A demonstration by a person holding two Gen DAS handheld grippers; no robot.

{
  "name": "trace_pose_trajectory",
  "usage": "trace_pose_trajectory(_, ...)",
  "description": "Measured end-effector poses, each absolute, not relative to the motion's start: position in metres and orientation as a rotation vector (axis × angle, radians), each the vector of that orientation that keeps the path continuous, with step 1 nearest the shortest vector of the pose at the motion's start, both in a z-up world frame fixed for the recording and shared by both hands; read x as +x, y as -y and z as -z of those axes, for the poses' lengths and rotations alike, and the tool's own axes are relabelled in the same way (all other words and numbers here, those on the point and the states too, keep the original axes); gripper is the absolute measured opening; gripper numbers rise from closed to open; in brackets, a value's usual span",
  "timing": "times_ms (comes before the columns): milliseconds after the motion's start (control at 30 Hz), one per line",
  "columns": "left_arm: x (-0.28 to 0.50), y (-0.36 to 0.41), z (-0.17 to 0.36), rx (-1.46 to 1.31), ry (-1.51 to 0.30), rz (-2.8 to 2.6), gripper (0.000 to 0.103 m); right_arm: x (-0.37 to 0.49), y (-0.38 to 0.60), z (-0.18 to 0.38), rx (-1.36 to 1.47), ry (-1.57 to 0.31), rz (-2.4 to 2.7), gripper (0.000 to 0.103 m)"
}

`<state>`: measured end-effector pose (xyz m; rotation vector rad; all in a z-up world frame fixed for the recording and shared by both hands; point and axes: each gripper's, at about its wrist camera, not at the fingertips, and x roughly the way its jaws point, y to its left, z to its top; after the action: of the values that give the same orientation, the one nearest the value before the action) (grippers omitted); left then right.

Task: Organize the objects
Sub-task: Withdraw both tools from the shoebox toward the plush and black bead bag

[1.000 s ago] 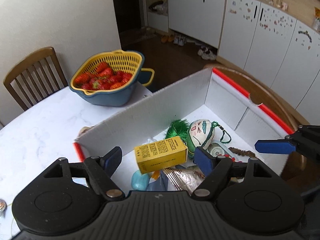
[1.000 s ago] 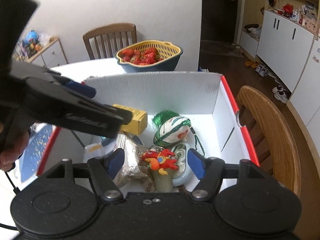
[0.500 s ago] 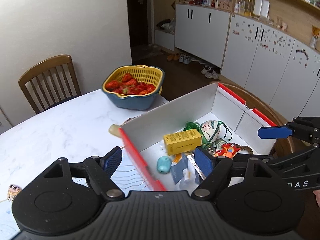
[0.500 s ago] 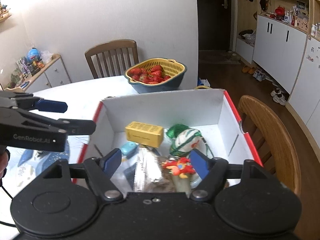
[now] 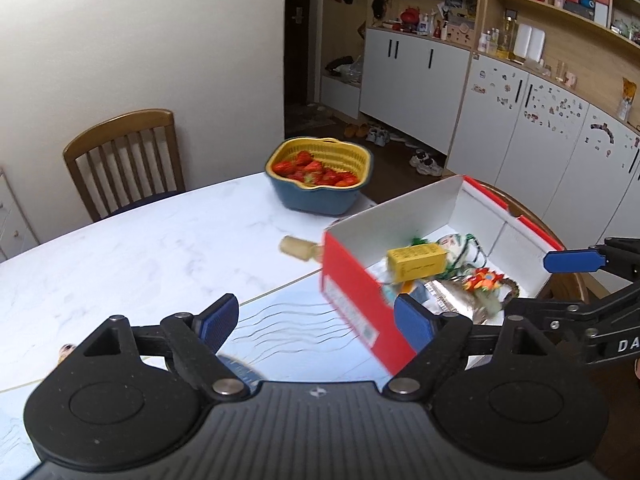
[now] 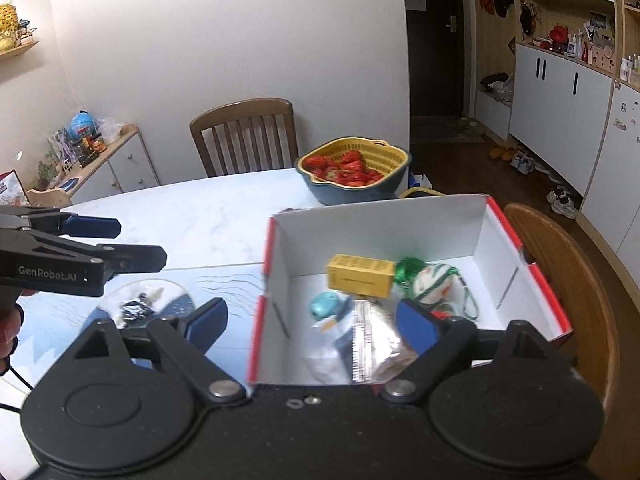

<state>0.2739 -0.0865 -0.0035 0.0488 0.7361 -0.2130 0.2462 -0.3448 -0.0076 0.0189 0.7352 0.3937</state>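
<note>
1. I have pulled both grippers back and up from the box [image 6: 376, 216]; a second ago they hung right over its contents, and now I see the whole table [image 5: 140, 248] around it.
2. My left gripper [image 5: 316, 320] is spread, with nothing between its blue pads; its jaws have just been opening. It hovers over the pale blue mat [image 5: 288, 320], beside the box's red outer wall.
3. On the left of the mat, in the right wrist view, lies a small dark crinkled thing [image 6: 136, 308], too blurred for me to name. I judge it is still to be put away.
4. A squat, cork-like thing [image 5: 298, 249] lies on the table just outside the box's near corner, also not yet inside.
5. My right gripper [image 6: 312, 320] is likewise spread and empty, its jaws just opened wider, poised above the box's near edge.
6. The box is stiff white card with red rims, and it sits at the table's edge by a wooden chair [image 6: 560, 280].
7. Inside sit a yellow carton [image 6: 360, 276], a smooth turquoise lump [image 6: 326, 306], a shiny foil packet [image 6: 368, 344] and a round painted ball with green cord [image 6: 434, 284].
8. Behind, a ribbed yellow strainer in a blue bowl [image 6: 354, 176] holds strawberries.
</note>
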Motion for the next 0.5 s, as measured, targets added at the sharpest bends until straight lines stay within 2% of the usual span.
trace_pose_trajectory(67, 0.270, 0.072, 0.004, 0.039, -0.740, 0.208, 0.085, 0.242, 0.334, 0.007, 0.029, -0.734, -0.396, 0.095)
trace_pose_trajectory(500, 0.242, -0.021, 0.006, -0.021, -0.714, 0.156, 0.085, 0.225, 0.253, 0.011, 0.024, -0.725, -0.427, 0.095)
